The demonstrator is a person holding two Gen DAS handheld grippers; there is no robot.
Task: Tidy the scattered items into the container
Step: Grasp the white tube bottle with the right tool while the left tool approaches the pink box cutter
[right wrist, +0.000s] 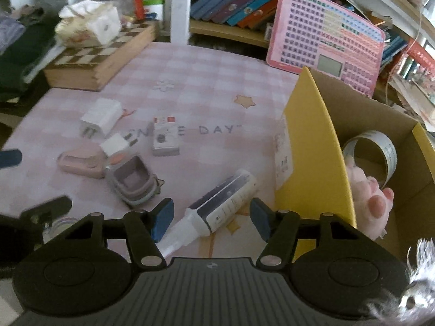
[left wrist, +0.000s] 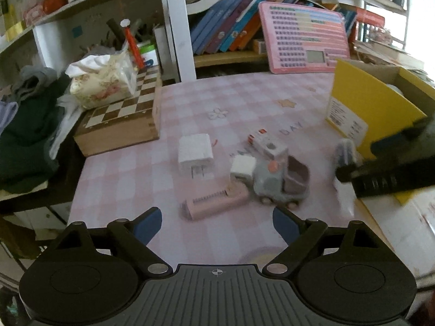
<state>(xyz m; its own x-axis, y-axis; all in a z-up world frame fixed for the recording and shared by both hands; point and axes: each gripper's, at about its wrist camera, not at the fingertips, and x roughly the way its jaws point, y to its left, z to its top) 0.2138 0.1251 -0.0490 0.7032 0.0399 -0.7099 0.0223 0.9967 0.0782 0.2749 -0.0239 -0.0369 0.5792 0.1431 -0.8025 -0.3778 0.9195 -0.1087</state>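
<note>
My left gripper [left wrist: 217, 224] is open and empty, just short of a pink stapler-like case [left wrist: 214, 203]. Beyond it lie a grey toy truck [left wrist: 280, 182], a small white cube plug [left wrist: 242, 166], a white charger [left wrist: 195, 153] and a small white box [left wrist: 265, 144]. My right gripper [right wrist: 211, 218] is open around a white and dark tube [right wrist: 217, 207] lying on the pink checked table, without touching it. The yellow cardboard box [right wrist: 315, 146] stands right of it, holding a tape roll [right wrist: 372, 152] and a pink plush paw [right wrist: 375, 203]. The truck [right wrist: 133, 182] and charger [right wrist: 102, 118] also show here.
A wooden chessboard box [left wrist: 122, 121] with a tissue pack [left wrist: 103, 80] sits at the back left. A pink learning tablet [left wrist: 304, 38] leans on the bookshelf behind. Dark clothes [left wrist: 24, 135] pile at the left edge. The right gripper's body [left wrist: 388, 171] shows at the left view's right side.
</note>
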